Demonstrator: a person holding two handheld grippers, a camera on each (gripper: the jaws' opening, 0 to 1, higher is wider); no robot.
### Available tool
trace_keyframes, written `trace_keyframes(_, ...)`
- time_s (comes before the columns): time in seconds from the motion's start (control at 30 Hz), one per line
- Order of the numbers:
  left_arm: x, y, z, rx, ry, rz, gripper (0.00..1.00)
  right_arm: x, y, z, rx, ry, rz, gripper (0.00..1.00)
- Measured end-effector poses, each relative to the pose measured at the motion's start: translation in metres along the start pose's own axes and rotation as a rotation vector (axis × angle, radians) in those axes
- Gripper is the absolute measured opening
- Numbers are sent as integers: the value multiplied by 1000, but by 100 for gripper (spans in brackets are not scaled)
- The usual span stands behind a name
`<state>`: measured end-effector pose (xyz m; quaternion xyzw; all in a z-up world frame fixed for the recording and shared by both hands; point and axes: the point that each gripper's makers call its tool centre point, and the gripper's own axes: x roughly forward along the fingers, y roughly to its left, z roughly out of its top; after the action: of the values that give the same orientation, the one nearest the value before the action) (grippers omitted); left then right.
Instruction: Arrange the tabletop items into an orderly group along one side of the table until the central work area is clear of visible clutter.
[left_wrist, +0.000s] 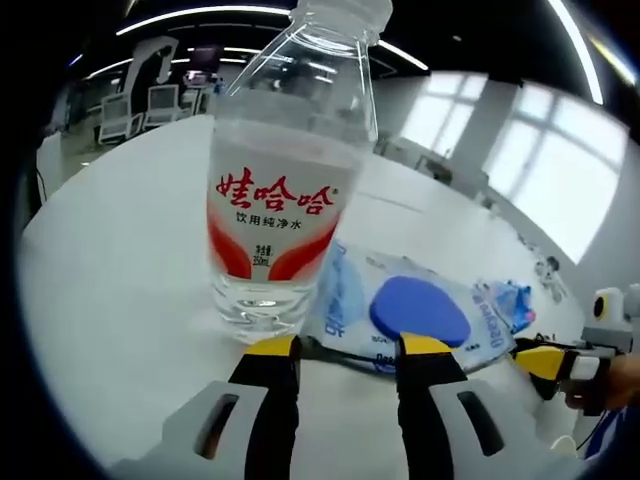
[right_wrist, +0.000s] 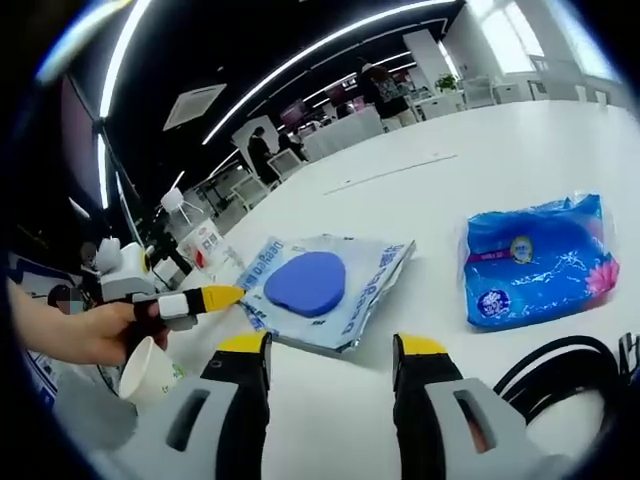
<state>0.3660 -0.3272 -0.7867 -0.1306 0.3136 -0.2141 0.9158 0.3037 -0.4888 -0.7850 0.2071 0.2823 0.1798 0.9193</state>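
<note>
A clear water bottle with a red and white label stands upright just ahead of my left gripper, which is open; its left jaw is near the bottle's base. A flat wipes pack with a round blue lid lies beside the bottle, its near edge at the jaw tips. Behind it lies a blue tissue pack. My right gripper is open and hovers just short of the wipes pack. The tissue pack lies to its right. The left gripper, held by a hand, touches the pack's left corner, with the bottle behind.
A white paper cup stands on the white table below the hand. A black cable loops at the lower right. The right gripper's yellow tip enters from the right. Chairs and people stand far behind the table.
</note>
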Motion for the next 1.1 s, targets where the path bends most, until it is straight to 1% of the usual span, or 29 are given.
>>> trace_keyframes(0.07,1,3,1,-16,-4,12,29,2,-3,1,31,-6,-8,40)
trace_keyframes(0.1,1,5,2,-37,-9,24,28,3,-3,1,40,-8,-10,39)
trace_keyframes(0.17,2,7,2,-65,-20,27,25,3,-4,1,46,-13,-16,36)
trace_keyframes(0.3,2,8,3,-64,-23,30,22,2,-4,1,60,-20,-29,31)
trace_keyframes(0.33,2,9,2,-69,-24,38,20,2,-5,1,62,-20,-32,28)
trace_keyframes(0.37,2,10,2,-71,-24,45,19,3,-8,0,74,-20,-52,24)
trace_keyframes(0.4,2,12,2,-71,-23,51,17,3,-8,-2,71,-13,-52,19)
trace_keyframes(0.43,2,14,2,-68,-21,61,14,2,-10,-4,72,-13,-60,12)
trace_keyframes(0.47,1,16,1,-67,-16,70,9,2,-12,-5,77,-14,-72,8)
trace_keyframes(0.5,1,16,0,-70,-15,71,6,2,-13,-6,78,-13,-70,6)
trace_keyframes(0.53,2,17,-1,-90,-14,65,4,2,-13,-6,91,-20,-75,5)
trace_keyframes(0.6,2,16,-1,-86,-13,63,2,3,-12,-6,88,-19,-75,3)
trace_keyframes(0.63,2,15,-2,-79,-12,59,1,4,-11,-6,77,-17,-73,1)
trace_keyframes(0.73,1,12,0,-75,-18,45,0,5,-10,-2,40,-20,-89,0)
trace_keyframes(0.8,0,7,3,-75,-15,22,0,6,-11,1,19,-21,-93,0)
trace_keyframes(0.9,-1,3,5,-47,-13,5,0,4,-15,8,-34,-30,-111,0)
trace_keyframes(0.97,-2,0,6,-38,-17,-8,0,2,-13,14,-53,-36,-117,0)
trace_keyframes(1.07,-3,-5,7,-22,-25,-22,0,1,-16,18,-74,-33,-124,0)
trace_keyframes(1.1,-3,-7,7,-17,-28,-28,0,0,-19,21,-111,-34,-132,0)
